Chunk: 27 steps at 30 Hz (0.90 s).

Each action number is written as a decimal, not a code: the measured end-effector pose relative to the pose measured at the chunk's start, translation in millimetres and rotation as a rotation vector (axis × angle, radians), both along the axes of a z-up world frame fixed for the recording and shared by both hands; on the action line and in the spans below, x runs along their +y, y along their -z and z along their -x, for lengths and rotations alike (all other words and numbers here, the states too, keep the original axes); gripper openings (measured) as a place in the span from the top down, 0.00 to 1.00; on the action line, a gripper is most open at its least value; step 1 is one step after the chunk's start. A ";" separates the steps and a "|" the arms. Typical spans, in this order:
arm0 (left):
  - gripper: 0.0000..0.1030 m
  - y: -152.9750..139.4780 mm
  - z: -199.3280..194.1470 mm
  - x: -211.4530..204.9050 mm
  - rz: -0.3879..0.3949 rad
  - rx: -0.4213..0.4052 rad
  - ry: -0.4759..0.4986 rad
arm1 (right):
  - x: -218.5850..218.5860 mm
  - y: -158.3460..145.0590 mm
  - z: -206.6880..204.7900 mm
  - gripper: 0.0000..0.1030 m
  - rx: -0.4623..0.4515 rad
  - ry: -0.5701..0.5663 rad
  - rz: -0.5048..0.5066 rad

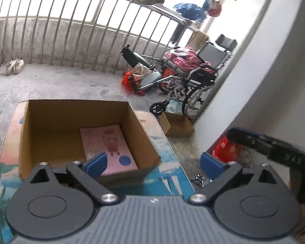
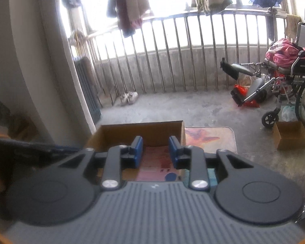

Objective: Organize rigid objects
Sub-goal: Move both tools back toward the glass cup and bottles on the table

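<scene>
Your left gripper point(image 1: 154, 162) has its jaws spread wide with nothing between them, its blue pads point(image 1: 96, 162) hanging above the near edge of the open cardboard box point(image 1: 50, 122). Your right gripper point(image 2: 155, 152) has its jaws partly apart, also empty, poised over the same box point(image 2: 144, 131) from the near side. Inside the box a pink flat box printed with a cartoon figure and a blue dot point(image 1: 109, 146) lies flat on the bottom, against the right-hand wall. The cardboard box sits on a small table with a colourful printed top point(image 1: 162, 142). On the concrete floor beyond it stand a smaller cardboard box point(image 1: 177, 124) and a wheelchair piled with pink bedding point(image 1: 191, 71), near a metal railing point(image 1: 81, 40). A pair of pale shoes point(image 1: 14, 66) rests by the railing.
</scene>
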<state>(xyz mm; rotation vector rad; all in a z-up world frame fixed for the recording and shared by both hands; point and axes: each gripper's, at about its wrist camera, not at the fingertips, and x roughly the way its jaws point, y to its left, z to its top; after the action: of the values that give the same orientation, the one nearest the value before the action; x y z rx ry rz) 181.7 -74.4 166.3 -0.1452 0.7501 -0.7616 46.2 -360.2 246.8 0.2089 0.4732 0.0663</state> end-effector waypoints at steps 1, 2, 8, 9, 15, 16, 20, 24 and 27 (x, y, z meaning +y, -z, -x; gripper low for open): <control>0.04 1.1 9.0 5.0 -0.011 -0.015 0.011 | 4.4 -2.0 12.9 0.63 -0.014 0.004 -0.003; 0.03 3.8 18.8 10.8 -0.022 -0.031 0.022 | 9.5 -3.0 27.0 0.51 -0.029 0.010 -0.004; 0.02 35.3 61.2 40.1 -0.036 -0.037 0.042 | 39.5 13.4 101.9 0.10 -0.094 0.044 -0.025; 0.02 41.1 67.5 44.1 -0.038 -0.036 0.042 | 43.1 18.6 111.2 0.08 -0.094 0.054 -0.032; 0.00 74.9 104.9 62.6 -0.025 -0.059 0.034 | 73.7 58.4 152.9 0.01 -0.029 0.132 -0.017; 0.00 79.6 111.4 64.3 -0.023 -0.075 0.028 | 79.8 69.2 154.0 0.01 -0.002 0.146 -0.014; 0.00 104.5 132.2 62.2 -0.042 -0.091 0.041 | 96.7 104.5 151.4 0.01 0.105 0.183 -0.003; 0.00 117.8 141.8 61.8 -0.030 -0.091 0.065 | 114.8 127.4 143.7 0.01 0.170 0.238 0.054; 0.00 122.9 144.2 64.1 -0.019 -0.085 0.069 | 125.6 130.6 139.4 0.01 0.141 0.243 0.147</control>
<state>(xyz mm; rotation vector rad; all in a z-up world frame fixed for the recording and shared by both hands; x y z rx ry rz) 37.5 -10.3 43.4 -0.0694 0.6838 -0.8213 -93.3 -234.6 116.1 0.1261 0.5878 -0.2219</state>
